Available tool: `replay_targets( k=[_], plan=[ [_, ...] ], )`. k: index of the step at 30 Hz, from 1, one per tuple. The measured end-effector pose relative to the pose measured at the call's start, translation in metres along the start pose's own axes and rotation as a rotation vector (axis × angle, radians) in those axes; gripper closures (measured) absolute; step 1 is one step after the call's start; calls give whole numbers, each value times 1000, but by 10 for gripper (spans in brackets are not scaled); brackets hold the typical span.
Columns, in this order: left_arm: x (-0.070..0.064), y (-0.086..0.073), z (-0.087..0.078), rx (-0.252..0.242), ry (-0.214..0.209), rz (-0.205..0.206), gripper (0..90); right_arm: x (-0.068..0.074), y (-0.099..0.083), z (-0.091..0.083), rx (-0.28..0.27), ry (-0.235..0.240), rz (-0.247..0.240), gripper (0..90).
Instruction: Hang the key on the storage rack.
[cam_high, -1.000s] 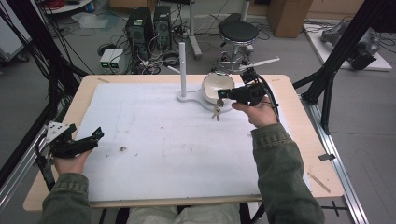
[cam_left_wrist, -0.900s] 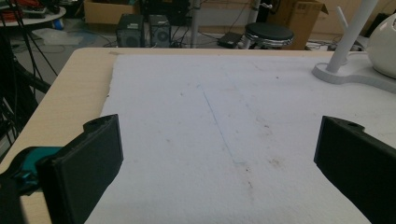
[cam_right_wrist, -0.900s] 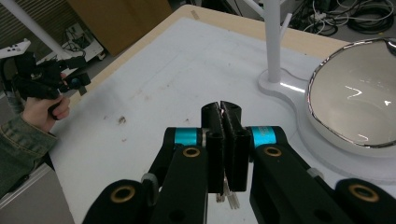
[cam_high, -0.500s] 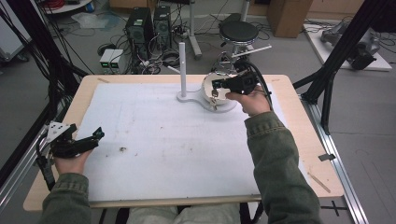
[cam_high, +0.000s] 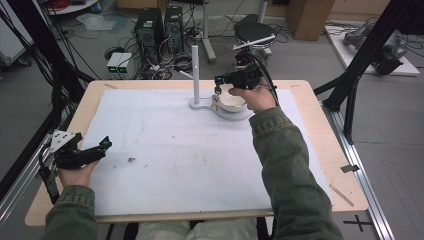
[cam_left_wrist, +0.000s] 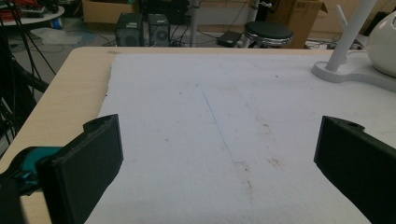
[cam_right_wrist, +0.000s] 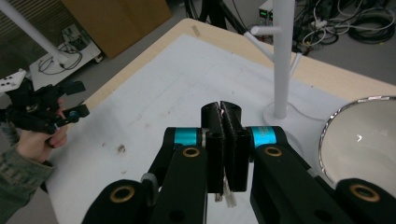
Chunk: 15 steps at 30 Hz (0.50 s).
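High view: a wooden table (cam_high: 320, 150) is covered by a white mat (cam_high: 190, 150), at whose far edge a white stand (cam_high: 195, 65) with an upright post shares its base with a white bowl (cam_high: 232, 102). The right gripper (cam_high: 220, 80) is seen raised over the bowl's near-left rim, just beside the post. One second ago it was lower and on the person's side of the bowl. The shift is judged to mean that the carried piece is being brought up to the stand, probably for hanging.

The left gripper (cam_high: 102, 146) is held at the mat's near-left edge, well apart from the work. Its jaws are shown spread wide and empty in the left gripper view.

In the right gripper view the jaws are seen pressed together on a small pale item (cam_right_wrist: 226, 198), whose end protrudes beneath them. In the high view the item is reduced to a dangling speck, and what it is cannot be told. A side peg (cam_right_wrist: 261, 31) on the post, faint from above, is also made plain here, above and beyond the jaw tips.
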<state>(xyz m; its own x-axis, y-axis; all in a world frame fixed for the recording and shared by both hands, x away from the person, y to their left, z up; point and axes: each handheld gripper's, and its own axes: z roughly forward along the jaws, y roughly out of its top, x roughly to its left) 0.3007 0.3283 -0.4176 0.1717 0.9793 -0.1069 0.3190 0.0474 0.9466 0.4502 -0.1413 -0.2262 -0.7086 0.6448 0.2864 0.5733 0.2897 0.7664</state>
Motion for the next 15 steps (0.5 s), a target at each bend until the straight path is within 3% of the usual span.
replay_targets(
  k=[15],
  plan=[
    [0, 0, 0, 1, -3, -1, 17, 6, 31, 11, -11, 6, 0, 882]
  ],
)
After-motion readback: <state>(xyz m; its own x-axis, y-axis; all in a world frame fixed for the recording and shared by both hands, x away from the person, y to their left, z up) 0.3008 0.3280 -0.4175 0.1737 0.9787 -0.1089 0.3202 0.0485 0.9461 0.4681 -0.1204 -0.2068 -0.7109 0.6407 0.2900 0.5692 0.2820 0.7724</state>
